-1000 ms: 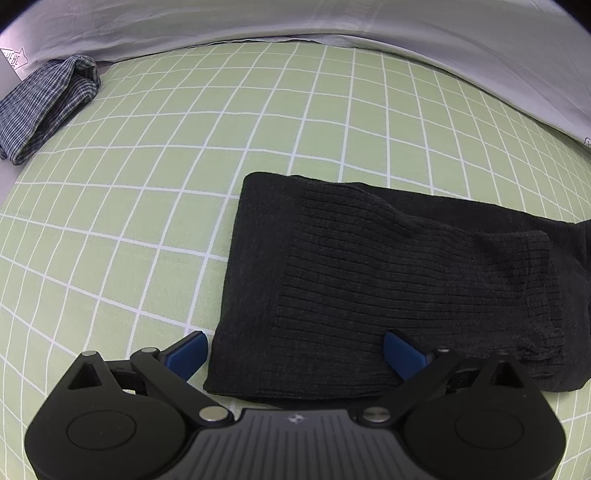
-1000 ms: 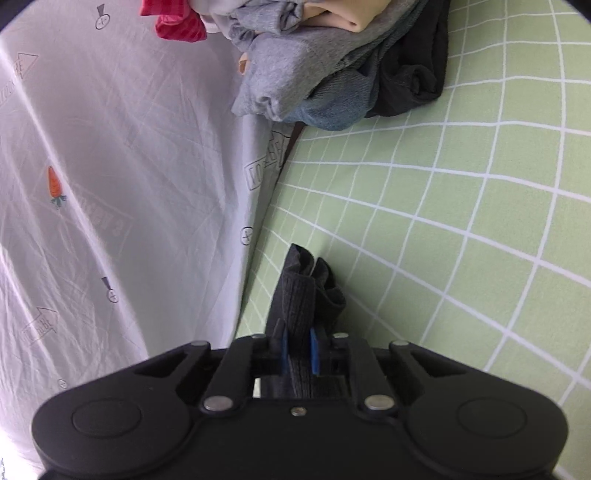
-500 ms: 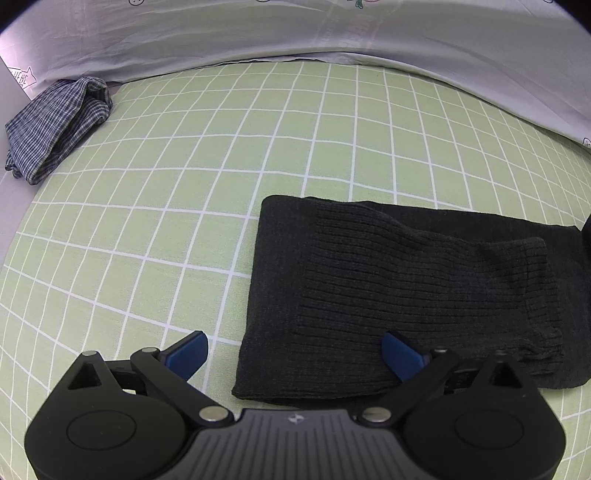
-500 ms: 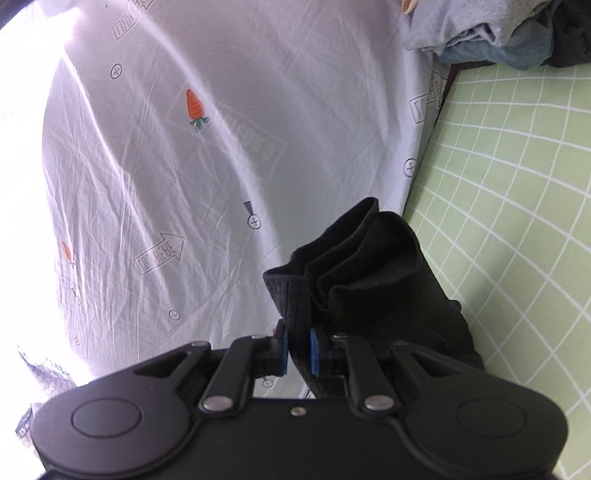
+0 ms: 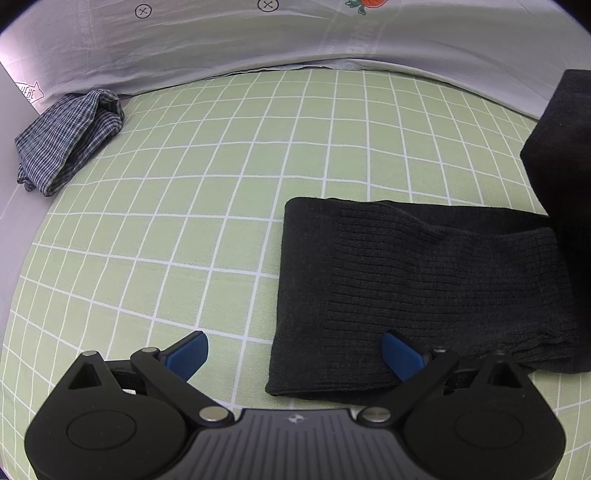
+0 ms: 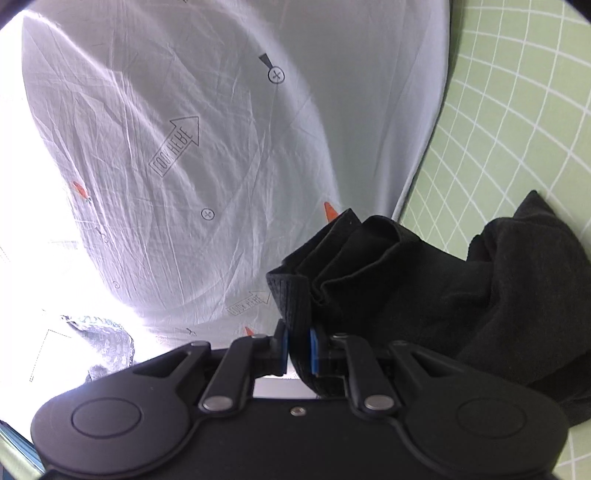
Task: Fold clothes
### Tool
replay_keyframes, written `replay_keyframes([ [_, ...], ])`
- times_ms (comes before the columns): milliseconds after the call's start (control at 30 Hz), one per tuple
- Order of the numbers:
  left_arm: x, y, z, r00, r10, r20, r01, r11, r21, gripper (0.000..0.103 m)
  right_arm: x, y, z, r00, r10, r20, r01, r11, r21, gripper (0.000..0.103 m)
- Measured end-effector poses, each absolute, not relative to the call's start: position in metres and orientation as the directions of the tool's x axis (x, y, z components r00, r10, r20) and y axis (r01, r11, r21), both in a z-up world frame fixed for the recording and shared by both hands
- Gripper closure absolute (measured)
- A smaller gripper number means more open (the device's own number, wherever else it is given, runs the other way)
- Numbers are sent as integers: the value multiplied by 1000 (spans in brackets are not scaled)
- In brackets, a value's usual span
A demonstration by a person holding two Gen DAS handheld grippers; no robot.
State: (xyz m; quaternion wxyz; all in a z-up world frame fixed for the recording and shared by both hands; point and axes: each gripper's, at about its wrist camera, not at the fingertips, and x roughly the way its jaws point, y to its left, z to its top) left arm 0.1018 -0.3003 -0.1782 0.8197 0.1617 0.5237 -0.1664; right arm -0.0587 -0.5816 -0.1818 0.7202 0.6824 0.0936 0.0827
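A dark ribbed knit garment (image 5: pixel 424 280) lies flat on the green checked sheet (image 5: pixel 221 221), its left end folded. Its right end rises off the sheet at the right edge of the left wrist view. My left gripper (image 5: pixel 293 354) is open, low over the garment's near left corner; its right finger (image 5: pixel 400 354) is over the cloth and its left finger (image 5: pixel 186 352) over bare sheet. My right gripper (image 6: pixel 298 349) is shut on the garment's ribbed hem (image 6: pixel 291 295) and holds it up, the cloth (image 6: pixel 480 295) hanging to the right.
A folded blue plaid garment (image 5: pixel 70 140) lies at the far left of the sheet. A white printed cloth backdrop (image 5: pixel 295 33) rises behind the bed and fills much of the right wrist view (image 6: pixel 184 147).
My right gripper has lifted the garment's end off the sheet and swung upward toward the backdrop. My left gripper has drawn back and to the left, still open.
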Motion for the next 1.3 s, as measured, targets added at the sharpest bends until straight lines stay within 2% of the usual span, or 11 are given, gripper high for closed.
replay_keyframes([
  [267,106,-294,-182,383,-112,-917,449,890,79,4,-13,-533,-221,913,397,-98,116,-22,993,90],
  [433,107,-293,-184,378,-121,-918,453,889,70,4,-5,-515,-253,866,438,-242,292,-50,955,83],
  [467,107,-293,-184,377,-122,-918,452,890,68,4,-5,-511,-251,858,448,-250,293,-27,956,79],
  [600,107,-292,-184,375,-124,-919,442,895,60,4,1,-504,-240,857,470,-210,251,-25,968,35],
  [700,105,-290,-181,381,-120,-917,435,898,63,4,-1,-507,-225,859,466,-211,228,21,974,23],
  [767,104,-287,-178,387,-118,-915,426,902,63,4,-8,-513,-212,868,436,-236,220,89,971,22],
  [900,99,-279,-167,401,-125,-907,408,911,55,4,-35,-531,-187,879,312,-360,283,267,921,4],
  [1000,93,-272,-157,417,-142,-898,392,919,36,4,-52,-540,-167,853,132,-504,385,493,780,3],
  [1133,86,-267,-145,427,-187,-885,388,922,-7,4,-61,-542,-165,696,-154,-701,539,757,369,2],
  [1200,82,-267,-139,432,-207,-878,396,918,-22,4,-64,-537,-177,631,-211,-746,549,801,238,2],
  [1300,76,-269,-133,435,-244,-867,422,905,-43,4,-66,-529,-192,580,-215,-786,538,825,172,2],
])
